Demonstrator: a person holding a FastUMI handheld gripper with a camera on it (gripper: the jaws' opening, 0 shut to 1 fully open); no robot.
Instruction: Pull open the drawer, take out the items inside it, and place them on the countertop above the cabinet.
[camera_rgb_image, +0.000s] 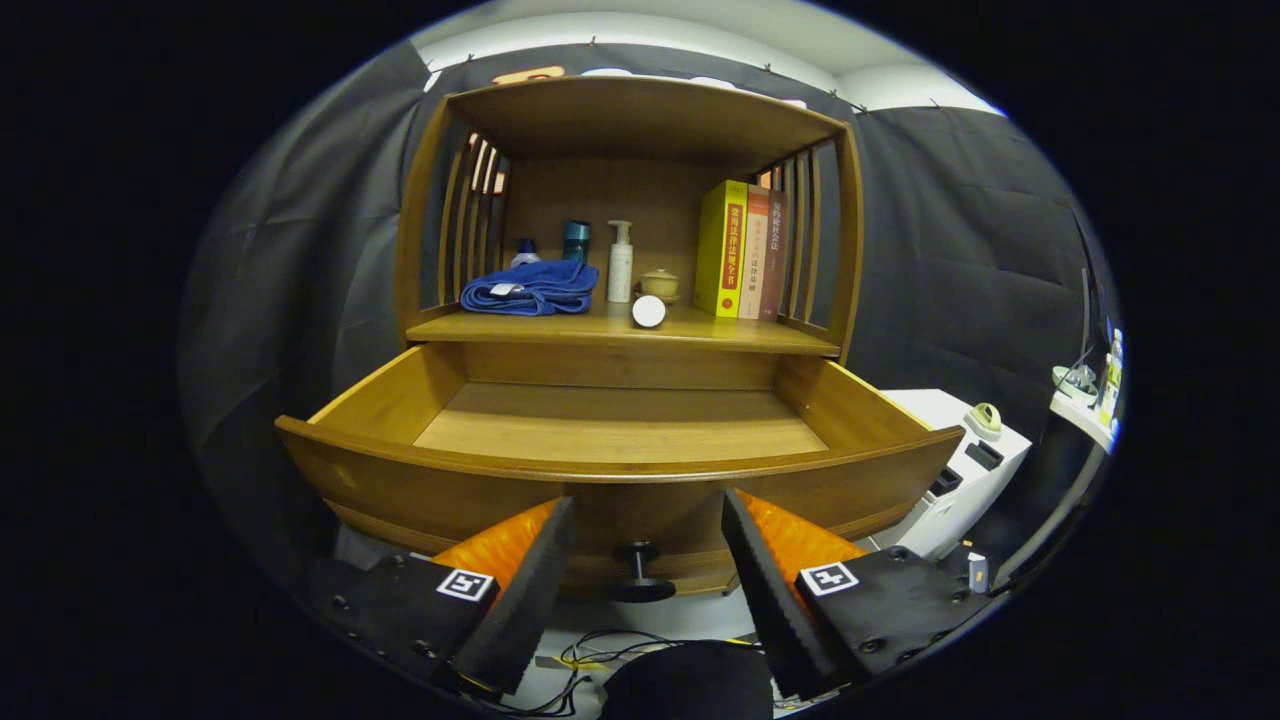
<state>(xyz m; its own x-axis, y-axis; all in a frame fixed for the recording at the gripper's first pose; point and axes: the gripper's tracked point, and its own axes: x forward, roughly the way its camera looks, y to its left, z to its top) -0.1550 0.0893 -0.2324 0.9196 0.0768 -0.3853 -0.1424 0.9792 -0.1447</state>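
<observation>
1. The tongs (648, 565) are being held spread wide, with nothing being pinched between the fingers (525, 590).
2. A dark knob (640, 572) on the drawer front is being framed in the gap between the two fingers, touched by neither.
3. The drawer (620, 470) is being shown pulled fully out, its curved front panel lying just beyond the fingertips.
4. The drawer's wooden floor is being seen bare; no item is being seen lying in it.
5. The bench (700, 330), the top of the cabinet just above the drawer, is being used to carry several things under a wooden hutch (640, 110) with slatted sides.
6. A folded blue towel (530, 288) is being seen on the bench's left part, with a small bottle (525, 250) and a teal cup (575, 240) standing behind it.
7. A white pump bottle (620, 262) is being seen upright just right of the towel, beside a small lidded jar (660, 284).
8. A white round item (648, 311) is being seen near the bench's front edge, ahead of the pump bottle and jar.
9. Three books (745, 250) are being kept upright at the right, against the slats.
10. A white appliance (965, 465) is being seen to the right of the drawer, and loose cables (600, 650) are being seen on the floor below the tongs.
</observation>
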